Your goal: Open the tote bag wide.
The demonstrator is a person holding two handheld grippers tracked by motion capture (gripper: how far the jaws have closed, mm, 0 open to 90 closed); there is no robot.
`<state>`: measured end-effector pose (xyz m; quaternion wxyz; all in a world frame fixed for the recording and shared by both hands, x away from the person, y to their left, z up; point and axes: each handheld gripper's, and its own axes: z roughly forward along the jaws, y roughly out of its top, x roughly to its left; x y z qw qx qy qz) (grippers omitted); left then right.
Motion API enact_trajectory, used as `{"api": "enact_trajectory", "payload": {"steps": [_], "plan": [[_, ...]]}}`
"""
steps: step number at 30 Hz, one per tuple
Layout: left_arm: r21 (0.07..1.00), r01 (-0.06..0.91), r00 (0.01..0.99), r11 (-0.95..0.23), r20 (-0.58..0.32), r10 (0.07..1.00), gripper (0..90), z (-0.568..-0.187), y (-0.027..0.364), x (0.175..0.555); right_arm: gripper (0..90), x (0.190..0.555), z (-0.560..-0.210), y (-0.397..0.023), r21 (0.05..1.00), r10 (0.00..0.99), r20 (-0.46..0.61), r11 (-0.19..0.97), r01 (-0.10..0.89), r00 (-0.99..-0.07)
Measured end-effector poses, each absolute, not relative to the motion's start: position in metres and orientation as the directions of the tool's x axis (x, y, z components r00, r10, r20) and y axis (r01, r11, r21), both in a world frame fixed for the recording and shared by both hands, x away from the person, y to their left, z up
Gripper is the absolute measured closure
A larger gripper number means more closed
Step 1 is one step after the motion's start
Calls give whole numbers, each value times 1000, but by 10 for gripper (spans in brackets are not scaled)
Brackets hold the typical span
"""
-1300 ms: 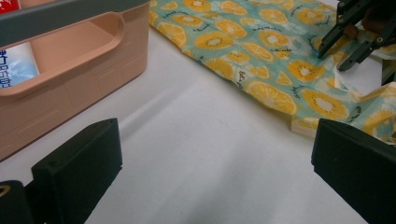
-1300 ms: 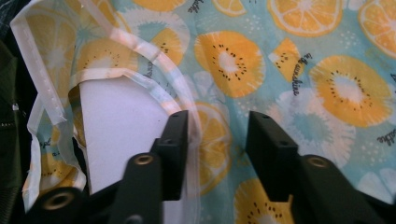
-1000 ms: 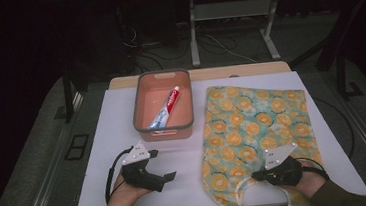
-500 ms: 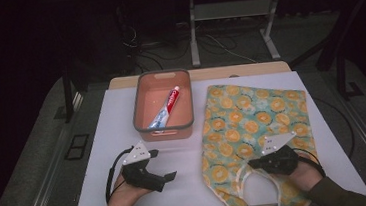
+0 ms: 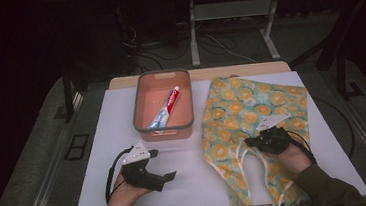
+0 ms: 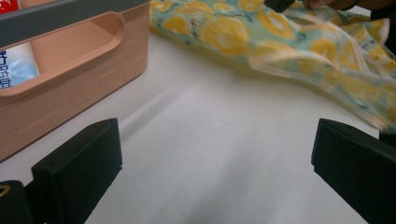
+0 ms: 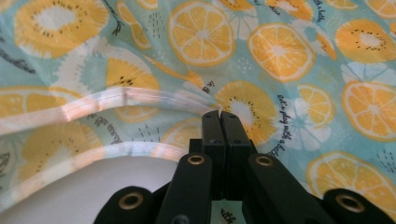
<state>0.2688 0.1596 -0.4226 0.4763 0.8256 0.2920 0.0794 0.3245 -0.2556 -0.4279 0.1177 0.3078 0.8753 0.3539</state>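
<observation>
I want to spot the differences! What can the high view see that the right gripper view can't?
High view alone: the peach basket with a toothpaste tube lying in it, the white table, both of the person's hands, and the left gripper with its fingers spread, holding nothing.

Right gripper view alone: up close, the right gripper has its fingers pressed together on a fold of cloth, and there is small writing between the printed fruit slices.

Both: the fruit-print cloth bag with its pale edging, and a bit of the white table.
</observation>
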Motion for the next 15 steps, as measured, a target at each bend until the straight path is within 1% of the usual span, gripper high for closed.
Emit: {"api": "enact_trajectory", "payload": {"steps": [6,11,13,15], "plan": [[832,408,816,-376,-148,558,3,-423,160,269,900,343,-427,-254,695,668,41,515,502,-743],[832,407,817,-377,-147,557,3,-423,160,269,900,353,-428,-246,701,683,47,497,511,-729],[832,408,816,-376,-148,558,3,-423,160,269,885,356,-428,-245,708,683,53,489,510,-728],[835,406,817,-372,-150,556,2,-422,160,269,731,355,-425,-246,719,677,62,479,504,-733]]}}
